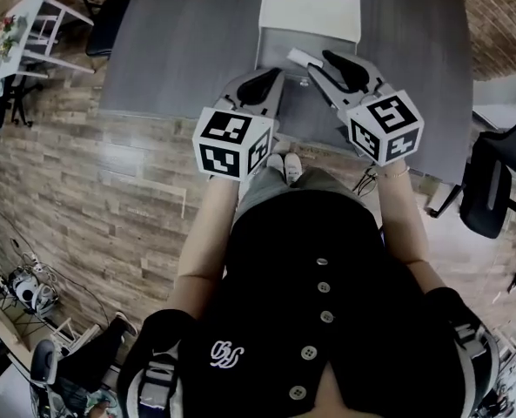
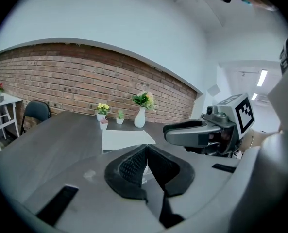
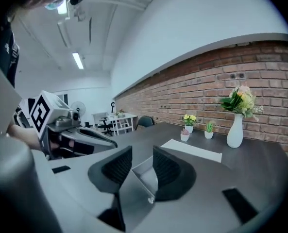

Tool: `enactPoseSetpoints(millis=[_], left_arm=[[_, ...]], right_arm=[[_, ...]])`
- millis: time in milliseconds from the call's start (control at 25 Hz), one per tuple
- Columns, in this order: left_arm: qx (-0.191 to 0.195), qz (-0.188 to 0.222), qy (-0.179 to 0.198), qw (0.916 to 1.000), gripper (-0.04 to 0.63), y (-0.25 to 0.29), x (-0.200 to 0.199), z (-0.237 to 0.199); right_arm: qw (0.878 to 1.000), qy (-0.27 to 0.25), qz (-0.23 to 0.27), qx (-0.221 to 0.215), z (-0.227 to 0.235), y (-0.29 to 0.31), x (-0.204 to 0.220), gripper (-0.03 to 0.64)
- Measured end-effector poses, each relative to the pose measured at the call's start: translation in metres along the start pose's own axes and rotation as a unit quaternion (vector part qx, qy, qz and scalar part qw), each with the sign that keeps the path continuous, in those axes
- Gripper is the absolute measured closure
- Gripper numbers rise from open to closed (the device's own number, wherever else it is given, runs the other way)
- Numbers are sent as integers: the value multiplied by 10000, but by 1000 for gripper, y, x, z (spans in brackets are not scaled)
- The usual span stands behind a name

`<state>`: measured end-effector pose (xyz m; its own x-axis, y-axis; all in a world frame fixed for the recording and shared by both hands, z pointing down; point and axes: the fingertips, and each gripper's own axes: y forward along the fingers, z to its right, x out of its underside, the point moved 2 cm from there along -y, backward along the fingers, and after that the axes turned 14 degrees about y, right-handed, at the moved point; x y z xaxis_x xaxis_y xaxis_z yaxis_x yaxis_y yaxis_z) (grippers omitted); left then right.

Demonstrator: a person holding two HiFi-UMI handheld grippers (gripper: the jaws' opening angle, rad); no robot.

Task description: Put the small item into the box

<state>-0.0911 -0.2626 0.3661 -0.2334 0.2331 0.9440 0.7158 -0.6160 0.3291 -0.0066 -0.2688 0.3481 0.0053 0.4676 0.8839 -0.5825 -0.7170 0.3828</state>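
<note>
A white box [image 1: 310,11] lies on the grey table [image 1: 179,50] in front of me, with a grey part [image 1: 284,46] on its near side. My right gripper [image 1: 318,62] hovers over that near side, its jaws a little apart and closed on a small pale flat item [image 1: 301,56]. In the right gripper view the item [image 3: 143,178] shows as a pale grey piece between the pads. My left gripper [image 1: 271,75] is beside it on the left with its jaws shut [image 2: 146,152] and nothing clearly between them. The box [image 2: 127,140] lies just beyond both grippers.
Small potted flowers [image 2: 103,111] and a white vase [image 2: 140,115] stand at the table's far edge by the brick wall. A dark chair [image 1: 110,16] is at the table's left, another [image 1: 492,190] at the right. A white side table [image 1: 23,24] stands far left.
</note>
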Motion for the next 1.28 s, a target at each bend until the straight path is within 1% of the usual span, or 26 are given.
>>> enactPoseSetpoints(millis=[120,240,400,560,760,1040,1280], left_arm=[[89,2,161,9998,581,-2,-5,6],[150,-30,258,9995,581,-3,-5,13],[200,-99,323,9992,581,-4,-2,21],[240,-187,399,9987,581,-1,1,27],[184,-253,395,9987,581,3,6,31],[192,-296,455,9983,581,5,8,30],[203,-331,500,9980,581,7,7,26]], right_arm=[[9997,-24,152,-204,-12,-14,-4,534],[9994,-40,198,-276,-21,-20,-1,577],[9989,201,281,-307,-29,-27,7,615],[9975,423,541,-180,-30,-32,10,615],[9966,556,606,-44,-25,-34,15,615],[9969,570,525,-97,-25,-31,17,615],[9971,579,392,-310,-32,-25,22,615]])
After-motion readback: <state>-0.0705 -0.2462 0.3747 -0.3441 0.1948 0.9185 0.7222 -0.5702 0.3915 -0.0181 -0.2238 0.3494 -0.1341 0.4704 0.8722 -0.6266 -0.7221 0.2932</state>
